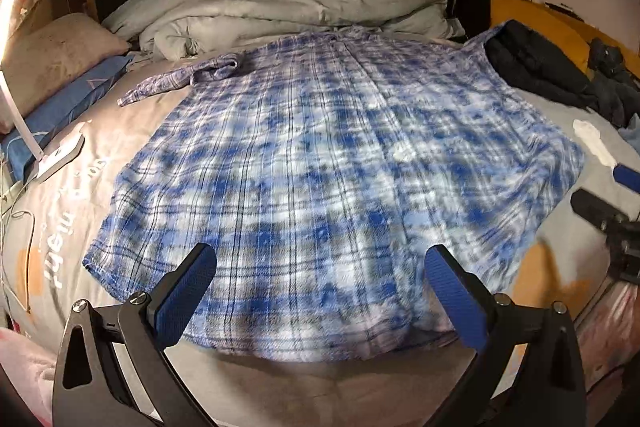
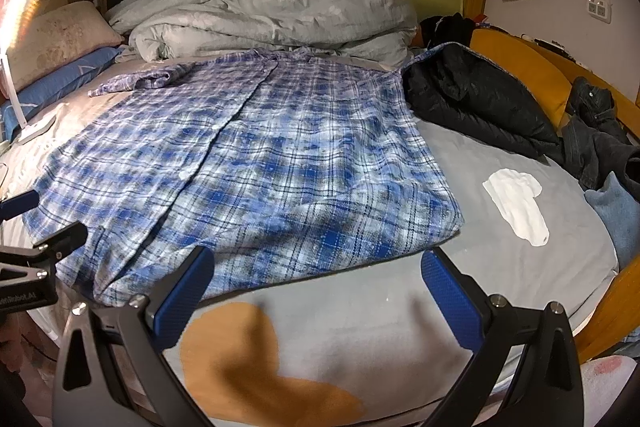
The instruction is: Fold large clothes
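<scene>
A blue and white plaid shirt [image 1: 332,167] [image 2: 248,163] lies spread flat on the grey bed sheet [image 2: 400,307], collar toward the far duvet. One sleeve [image 1: 180,79] lies bunched at the upper left. My left gripper [image 1: 320,267] hovers open over the shirt's near hem, nothing between its blue pads. My right gripper [image 2: 316,267] hangs open above the hem's right corner and the bare sheet. The right gripper shows at the right edge of the left wrist view, and the left gripper at the left edge of the right wrist view.
A crumpled grey duvet [image 2: 272,15] fills the back of the bed. A black jacket [image 2: 476,103] overlaps the shirt's right shoulder, dark jeans [image 2: 596,135] beyond it. A white sock [image 2: 516,203] lies right of the shirt. Pillows [image 1: 56,67] and a lit lamp [image 1: 12,39] stand at the left.
</scene>
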`<state>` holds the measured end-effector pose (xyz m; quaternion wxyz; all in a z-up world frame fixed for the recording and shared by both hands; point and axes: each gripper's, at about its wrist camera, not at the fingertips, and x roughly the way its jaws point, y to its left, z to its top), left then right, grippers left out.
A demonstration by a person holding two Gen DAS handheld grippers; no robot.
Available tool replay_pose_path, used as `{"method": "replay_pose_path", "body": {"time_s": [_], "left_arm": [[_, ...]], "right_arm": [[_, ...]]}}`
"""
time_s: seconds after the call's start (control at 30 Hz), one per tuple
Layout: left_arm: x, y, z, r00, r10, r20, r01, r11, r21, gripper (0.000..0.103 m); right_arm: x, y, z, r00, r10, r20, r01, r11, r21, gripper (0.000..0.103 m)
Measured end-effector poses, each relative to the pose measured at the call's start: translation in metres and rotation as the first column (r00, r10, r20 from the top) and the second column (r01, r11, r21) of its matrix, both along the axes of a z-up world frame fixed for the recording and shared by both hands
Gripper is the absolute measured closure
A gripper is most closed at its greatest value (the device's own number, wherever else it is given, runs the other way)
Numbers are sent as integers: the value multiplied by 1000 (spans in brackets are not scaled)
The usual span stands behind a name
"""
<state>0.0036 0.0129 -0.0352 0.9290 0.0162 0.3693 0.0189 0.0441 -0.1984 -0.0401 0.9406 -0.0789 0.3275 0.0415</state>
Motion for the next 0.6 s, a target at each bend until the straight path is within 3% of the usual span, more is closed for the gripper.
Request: {"method": "replay_pose_path", "body": {"time_s": [0.2, 0.27, 0.5, 0.6], "left_arm": [[-7, -2, -19, 996, -61, -65, 62, 998, 5, 0], [-8, -8, -26, 986, -126, -107, 125, 992, -8, 0], [-10, -20, -36, 967, -193, -168, 198, 980, 15, 0], [-12, -24, -46, 954, -194, -228, 215, 974, 69, 0]], "right_arm": [[5, 5, -10, 998, 21, -57, -22, 1000, -18, 0], [4, 14, -17, 996, 49, -74, -53, 997, -56, 0], [-2, 43, -36, 986, 137, -96, -156, 959, -236, 0], [-3, 48, -45, 981, 154, -118, -182, 940, -289, 0]]}}
